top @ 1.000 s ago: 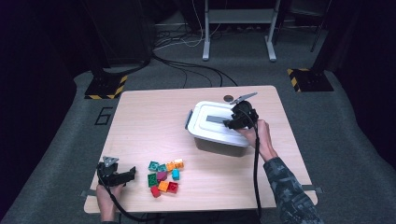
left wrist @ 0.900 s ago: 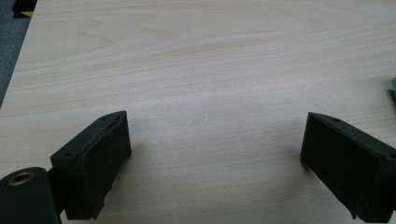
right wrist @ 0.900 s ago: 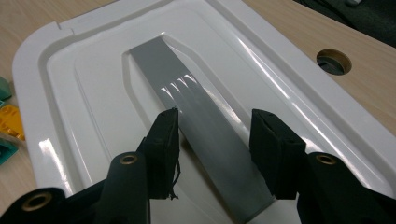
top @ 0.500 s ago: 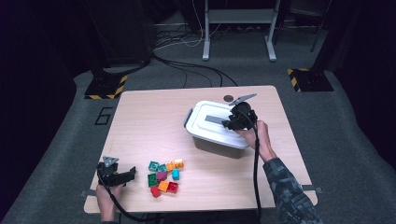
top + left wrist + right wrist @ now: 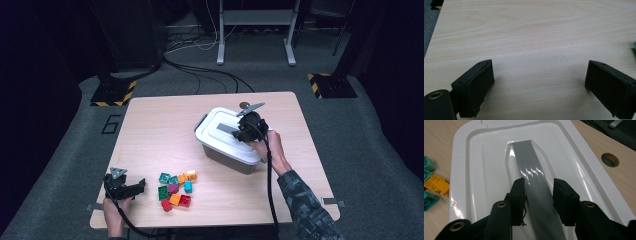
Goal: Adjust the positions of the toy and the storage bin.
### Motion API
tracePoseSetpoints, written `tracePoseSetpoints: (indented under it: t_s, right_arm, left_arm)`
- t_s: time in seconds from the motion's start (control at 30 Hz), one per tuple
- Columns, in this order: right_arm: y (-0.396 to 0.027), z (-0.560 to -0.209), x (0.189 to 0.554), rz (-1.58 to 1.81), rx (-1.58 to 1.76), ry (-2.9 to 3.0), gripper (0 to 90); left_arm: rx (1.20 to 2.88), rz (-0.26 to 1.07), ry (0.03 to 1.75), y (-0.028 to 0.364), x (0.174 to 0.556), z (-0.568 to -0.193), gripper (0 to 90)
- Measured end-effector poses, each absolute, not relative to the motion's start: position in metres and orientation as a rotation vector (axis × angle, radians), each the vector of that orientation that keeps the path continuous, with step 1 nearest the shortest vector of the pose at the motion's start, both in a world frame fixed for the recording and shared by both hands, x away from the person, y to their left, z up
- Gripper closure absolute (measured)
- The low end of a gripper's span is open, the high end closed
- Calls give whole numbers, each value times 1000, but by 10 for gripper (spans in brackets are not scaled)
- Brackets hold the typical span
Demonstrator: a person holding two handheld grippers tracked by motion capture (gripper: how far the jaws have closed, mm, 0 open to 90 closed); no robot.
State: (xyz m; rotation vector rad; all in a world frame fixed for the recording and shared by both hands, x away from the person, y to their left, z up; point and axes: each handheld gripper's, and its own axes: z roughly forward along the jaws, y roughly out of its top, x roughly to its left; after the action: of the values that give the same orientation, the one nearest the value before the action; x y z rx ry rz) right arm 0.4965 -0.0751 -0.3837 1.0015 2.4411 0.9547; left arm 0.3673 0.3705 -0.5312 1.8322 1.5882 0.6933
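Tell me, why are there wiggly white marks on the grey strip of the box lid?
In the right gripper view, that is glare: a lamp mirrored on the glossy grey handle of the white lid, just beyond the right gripper. In the high view, the table is lit and the floor around it falls dark.

- You are looking at one readable sign: a large dark numeral "6" (image 5: 111, 123) is lying on the grey floor (image 5: 65, 150), just off the tabletop's (image 5: 160, 125) far left corner.
- You are seeing nothing else readable; the lid, the bricks and the grippers are carrying no legible text, label or brand.
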Motion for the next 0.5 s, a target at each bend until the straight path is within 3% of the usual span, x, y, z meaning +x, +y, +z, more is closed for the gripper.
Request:
tracePoseSetpoints:
  t_s: [0.5]
  right_arm:
    - [-53, -387, 501, 983, 946, 2411, 664]
  left_arm:
    - [1833, 693, 1588, 370, 367, -531, 82]
